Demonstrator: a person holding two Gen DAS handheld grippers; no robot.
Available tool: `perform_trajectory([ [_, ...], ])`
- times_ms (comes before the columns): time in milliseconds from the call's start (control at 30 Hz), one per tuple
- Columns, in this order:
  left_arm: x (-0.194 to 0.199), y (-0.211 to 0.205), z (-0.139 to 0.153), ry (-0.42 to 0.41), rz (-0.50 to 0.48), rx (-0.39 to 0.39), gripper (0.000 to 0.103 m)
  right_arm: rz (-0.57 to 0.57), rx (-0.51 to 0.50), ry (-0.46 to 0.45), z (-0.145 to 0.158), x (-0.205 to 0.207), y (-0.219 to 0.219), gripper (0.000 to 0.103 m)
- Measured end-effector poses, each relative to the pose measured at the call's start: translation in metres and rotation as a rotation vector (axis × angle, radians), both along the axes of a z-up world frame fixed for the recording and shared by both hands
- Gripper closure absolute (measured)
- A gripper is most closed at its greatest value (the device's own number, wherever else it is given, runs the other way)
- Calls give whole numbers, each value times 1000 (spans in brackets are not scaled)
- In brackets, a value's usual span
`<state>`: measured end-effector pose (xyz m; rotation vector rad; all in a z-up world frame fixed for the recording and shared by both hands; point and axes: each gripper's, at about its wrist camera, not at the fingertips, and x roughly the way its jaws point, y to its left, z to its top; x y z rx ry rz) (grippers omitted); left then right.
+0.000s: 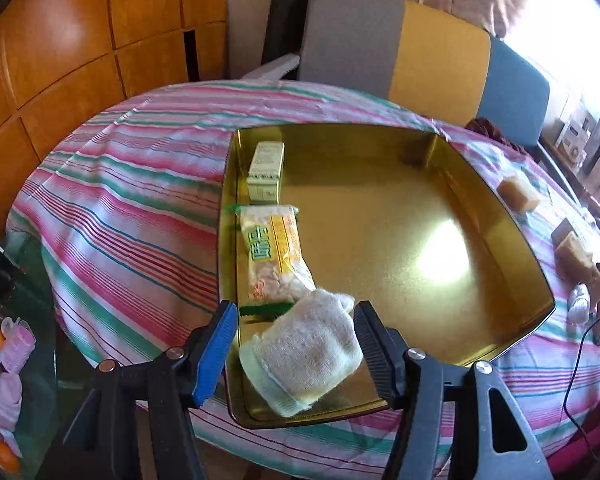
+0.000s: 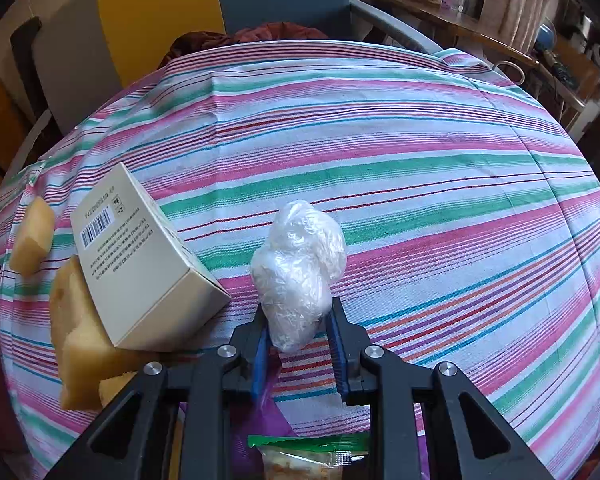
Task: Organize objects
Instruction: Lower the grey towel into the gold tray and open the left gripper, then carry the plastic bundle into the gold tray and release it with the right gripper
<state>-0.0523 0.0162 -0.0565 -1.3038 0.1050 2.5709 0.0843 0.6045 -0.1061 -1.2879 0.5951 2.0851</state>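
Left hand-held gripper (image 1: 296, 344) gapes wide around rolled sock (image 1: 300, 354) in gold tray's (image 1: 500, 216) near corner; placement looks finished, withdraw next. Right hand-held gripper (image 2: 296, 336) pinches plastic-wrapped bundle (image 2: 298, 268) above striped table (image 2: 420, 184); carry trayward next.

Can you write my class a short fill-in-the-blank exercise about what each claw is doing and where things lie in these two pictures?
1. The left claw is open around a rolled ____ lying in the gold tray.
2. The right claw grips a crumpled clear ____ bag.
3. The snack packet lies ____ the tray.
4. The white box leans on a yellow ____.

Missing words: towel; plastic; inside; sponge
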Motion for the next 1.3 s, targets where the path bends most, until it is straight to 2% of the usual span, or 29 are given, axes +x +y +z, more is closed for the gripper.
perform_trajectory([
  [100,4,-2,9,35,32,-10,41,-19,12,17,5,2,2,77],
  [267,9,-5,24,80,72,18,41,-39,59,118,33,10,-4,77],
  [500,19,-4,34,130,47,22,41,61,87,213,68,3,-50,77],
  [667,22,-3,36,137,35,40,41,215,99,283,98,-14,-110,77],
  [900,22,-6,31,123,31,55,41,519,76,364,128,-52,-225,77],
  [1100,21,-13,26,109,44,67,41,740,-1,367,124,-80,-319,77],
  [1300,17,-26,22,99,86,95,41,871,-80,301,96,-110,-388,77],
])
